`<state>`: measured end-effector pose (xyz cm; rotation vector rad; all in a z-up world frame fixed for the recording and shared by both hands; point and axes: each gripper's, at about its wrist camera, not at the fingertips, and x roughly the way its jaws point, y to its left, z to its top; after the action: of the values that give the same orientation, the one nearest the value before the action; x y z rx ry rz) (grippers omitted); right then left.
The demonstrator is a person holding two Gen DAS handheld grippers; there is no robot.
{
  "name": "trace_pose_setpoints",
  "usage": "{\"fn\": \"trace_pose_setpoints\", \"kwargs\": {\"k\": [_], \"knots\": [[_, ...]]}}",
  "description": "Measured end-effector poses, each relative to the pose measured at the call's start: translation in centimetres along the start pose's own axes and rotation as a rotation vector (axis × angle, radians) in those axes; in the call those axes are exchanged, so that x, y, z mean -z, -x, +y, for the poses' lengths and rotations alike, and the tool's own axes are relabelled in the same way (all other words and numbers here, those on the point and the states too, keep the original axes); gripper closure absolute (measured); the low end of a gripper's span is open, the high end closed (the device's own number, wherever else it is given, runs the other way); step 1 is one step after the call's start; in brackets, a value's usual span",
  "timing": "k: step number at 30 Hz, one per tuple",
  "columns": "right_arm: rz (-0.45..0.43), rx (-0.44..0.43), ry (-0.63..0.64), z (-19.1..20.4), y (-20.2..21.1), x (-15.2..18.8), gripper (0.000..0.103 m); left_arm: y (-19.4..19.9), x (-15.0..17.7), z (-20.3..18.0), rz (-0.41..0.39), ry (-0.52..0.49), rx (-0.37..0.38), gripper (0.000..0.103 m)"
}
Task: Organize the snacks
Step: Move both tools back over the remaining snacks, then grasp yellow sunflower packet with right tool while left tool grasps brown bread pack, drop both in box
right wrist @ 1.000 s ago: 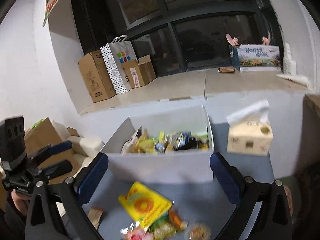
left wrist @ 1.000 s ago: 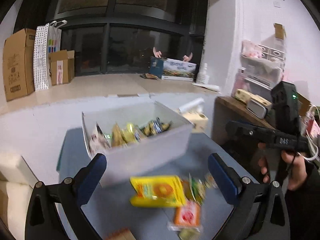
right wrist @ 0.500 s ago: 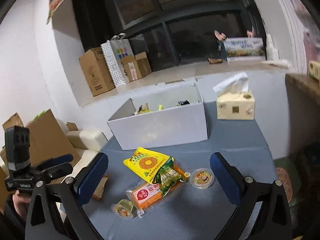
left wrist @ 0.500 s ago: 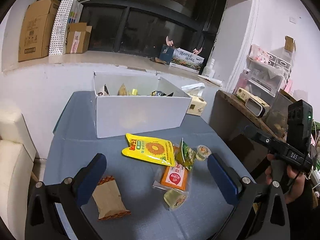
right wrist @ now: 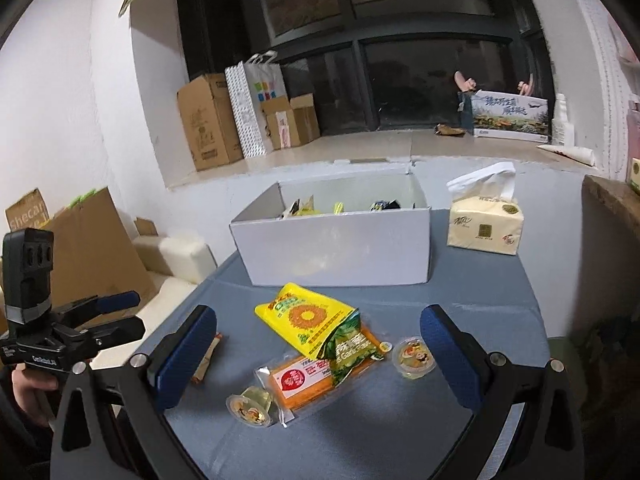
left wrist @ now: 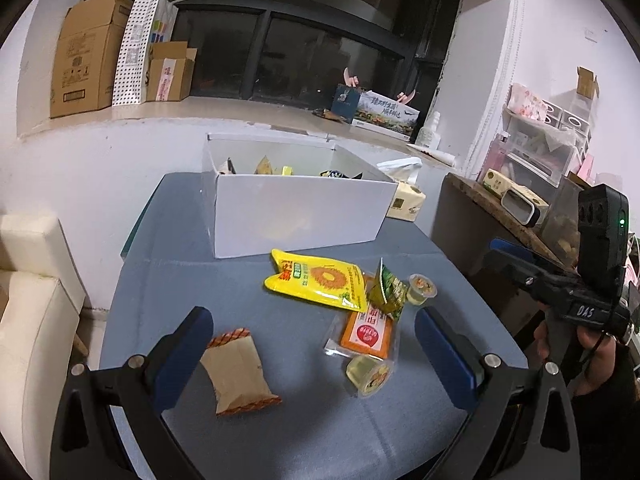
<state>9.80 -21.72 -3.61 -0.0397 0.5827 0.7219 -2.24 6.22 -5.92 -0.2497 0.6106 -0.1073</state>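
Blue table, both claws wide

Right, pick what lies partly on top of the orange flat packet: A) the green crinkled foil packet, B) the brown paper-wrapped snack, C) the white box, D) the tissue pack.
A: the green crinkled foil packet overlaps the orange flat packet's upper end, beside the yellow sunflower bag.

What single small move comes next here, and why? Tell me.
Probably lower the open left gripper onto the brown packet, which lies alone on the blue table, right by its left finger. Both grippers are empty, and the white box behind already holds snacks. The right gripper hangs open over the overlapping pile around the yellow bag, a harder first pick.
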Motion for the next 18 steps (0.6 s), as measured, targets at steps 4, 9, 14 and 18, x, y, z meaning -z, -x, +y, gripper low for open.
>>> {"fn": "trace_pose_setpoints", "kwargs": {"k": [4,9,14,18], "knots": [[0.051,-0.013,0.062,1.0,-1.8,0.1,0.0,0.4,0.2,0.1,-0.008,0.003,0.001,0.0],[0.158,-0.033,0.169,2.4,-6.1,-0.3,0.0,0.6,0.4,0.3,-0.009,0.004,-0.006,0.0],[0.305,-0.105,0.329,3.7,-12.2,-0.6,0.0,0.8,0.6,1.1,-0.007,0.013,-0.008,0.0],[0.489,-0.13,0.465,4.1,-18.0,-1.5,0.0,1.0,0.9,1.7,-0.003,0.026,-0.02,0.0]]}}
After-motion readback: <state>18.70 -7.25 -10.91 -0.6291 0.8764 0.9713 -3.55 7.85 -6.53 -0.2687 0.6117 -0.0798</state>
